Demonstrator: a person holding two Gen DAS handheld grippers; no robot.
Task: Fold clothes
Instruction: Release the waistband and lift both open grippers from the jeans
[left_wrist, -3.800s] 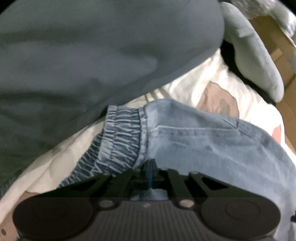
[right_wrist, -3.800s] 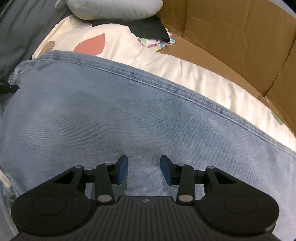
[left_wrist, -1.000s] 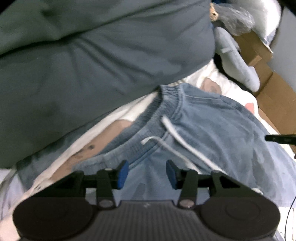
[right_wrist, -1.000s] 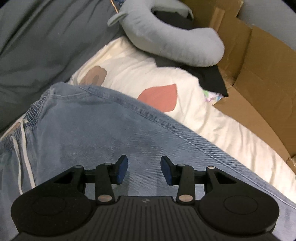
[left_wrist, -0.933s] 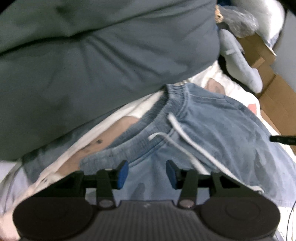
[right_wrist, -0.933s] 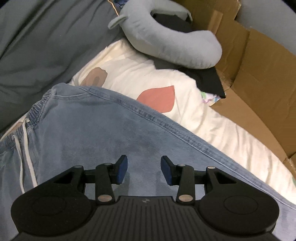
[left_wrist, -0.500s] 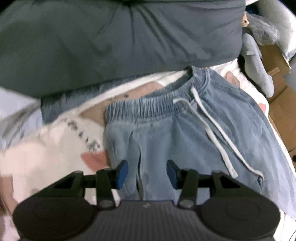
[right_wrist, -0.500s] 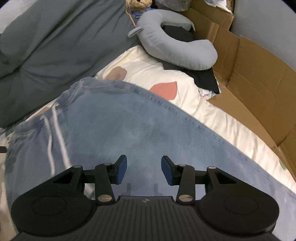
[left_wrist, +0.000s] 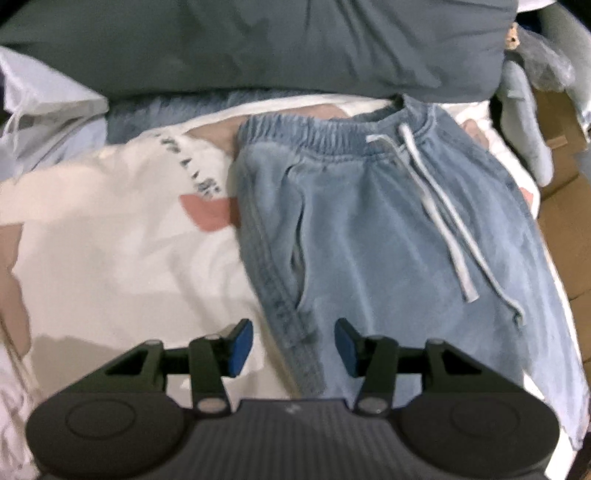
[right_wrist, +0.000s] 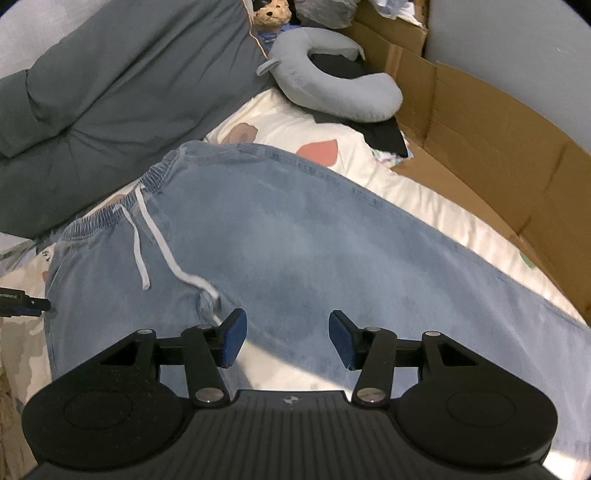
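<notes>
The left gripper (left_wrist: 293, 347) hangs above the bed with its jaws parting, blue pads (left_wrist: 240, 345) apart and gripping nothing; the side seam of the light blue jeans (left_wrist: 388, 240) runs beneath the gap between them. The right gripper (right_wrist: 284, 339) also hangs clear with its jaws widening and empty, over the middle of the same jeans (right_wrist: 314, 240).

The jeans lie spread flat on the patterned cream bedsheet (left_wrist: 110, 240), elastic waistband (left_wrist: 325, 133) toward the far side, white drawstring (left_wrist: 436, 206) trailing loose across the front. In the right wrist view the tip of the left gripper (right_wrist: 22, 306) shows at the left border, just beside the jeans' near side edge.

Open sheet lies left of the jeans in the left wrist view. The far side is closed off by a dark grey duvet (right_wrist: 110, 92) that meets the waistband. To the right, brown cardboard panels (right_wrist: 498, 147) wall the bed's edge. A grey neck pillow (right_wrist: 332, 85) rests near the far right corner, partly on a black item (right_wrist: 384, 133), with a teddy bear (right_wrist: 271, 14) behind. Contents of the cardboard cannot be made out.
</notes>
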